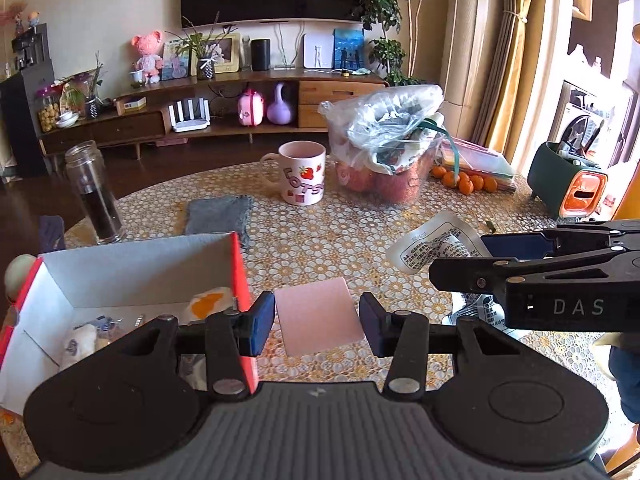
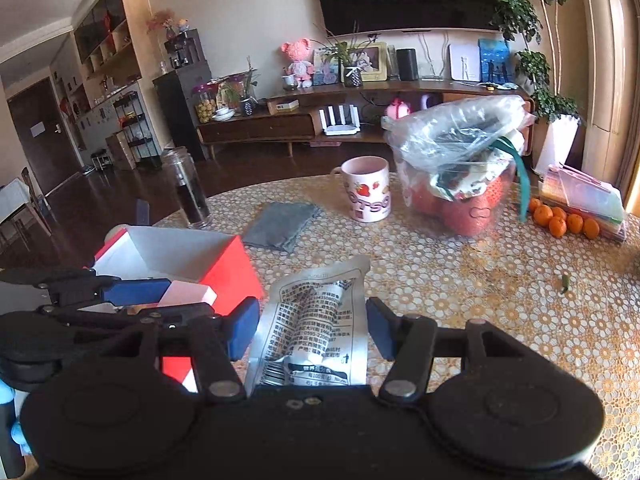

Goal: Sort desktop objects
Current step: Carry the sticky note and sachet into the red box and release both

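A living room is stretching out behind a lace-patterned counter point(image 1: 320, 236). Nearest, the left gripper point(image 1: 317, 322) is hovering, fingers spread, over a pink card point(image 1: 318, 316); the right gripper point(image 2: 313, 330), fingers also spread, is straddling a foil packet point(image 2: 316, 320). The red box point(image 1: 120, 280) already holds a few bits. Beyond, a mug point(image 1: 302, 172) and cloth point(image 1: 219, 214) are waiting, so sorting looks partway.
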The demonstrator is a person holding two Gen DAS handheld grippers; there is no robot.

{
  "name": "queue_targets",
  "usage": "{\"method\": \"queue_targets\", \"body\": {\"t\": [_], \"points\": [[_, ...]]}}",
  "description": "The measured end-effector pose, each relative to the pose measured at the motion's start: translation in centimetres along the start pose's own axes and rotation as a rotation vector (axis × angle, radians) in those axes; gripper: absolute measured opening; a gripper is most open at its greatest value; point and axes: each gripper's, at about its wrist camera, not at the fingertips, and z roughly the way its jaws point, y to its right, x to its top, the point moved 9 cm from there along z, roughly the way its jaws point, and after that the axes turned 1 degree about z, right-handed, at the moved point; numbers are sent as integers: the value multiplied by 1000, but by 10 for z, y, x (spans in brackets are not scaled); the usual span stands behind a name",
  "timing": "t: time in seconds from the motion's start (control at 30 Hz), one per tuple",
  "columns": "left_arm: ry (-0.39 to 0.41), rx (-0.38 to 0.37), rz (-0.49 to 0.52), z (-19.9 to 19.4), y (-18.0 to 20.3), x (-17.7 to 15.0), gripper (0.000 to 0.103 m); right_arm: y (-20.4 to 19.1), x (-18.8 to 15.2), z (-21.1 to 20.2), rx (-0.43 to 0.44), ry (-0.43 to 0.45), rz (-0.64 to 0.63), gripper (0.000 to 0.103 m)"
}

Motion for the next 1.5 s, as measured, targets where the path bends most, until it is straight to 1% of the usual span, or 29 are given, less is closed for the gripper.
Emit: {"method": "queue_targets", "body": {"t": [0.27, 0.47, 0.73, 0.93, 1.07, 1.23, 1.5], "points": [[6, 83, -35, -19, -77, -8, 46, -69, 10, 25, 65, -10, -61, 58], [-6, 133, -57, -20, -132, -16, 46, -108, 11, 46, 101, -27, -81, 58], [-39, 184, -85, -4, -198, -23, 46, -152, 8, 77, 122, -60, -121, 58], [-77, 197, -129, 20, -238, -22, 46, -177, 3, 99, 132, -88, -148, 58], [-95, 204, -131, 40, -251, -17, 46, -186, -6, 108, 131, -102, -170, 58], [-118, 217, -128, 68, -251, -15, 46, -188, -15, 116, 131, -125, -186, 58], [-192, 227, -149, 104, -246, -30, 46, -189, -29, 125, 128, -145, -216, 58]]}}
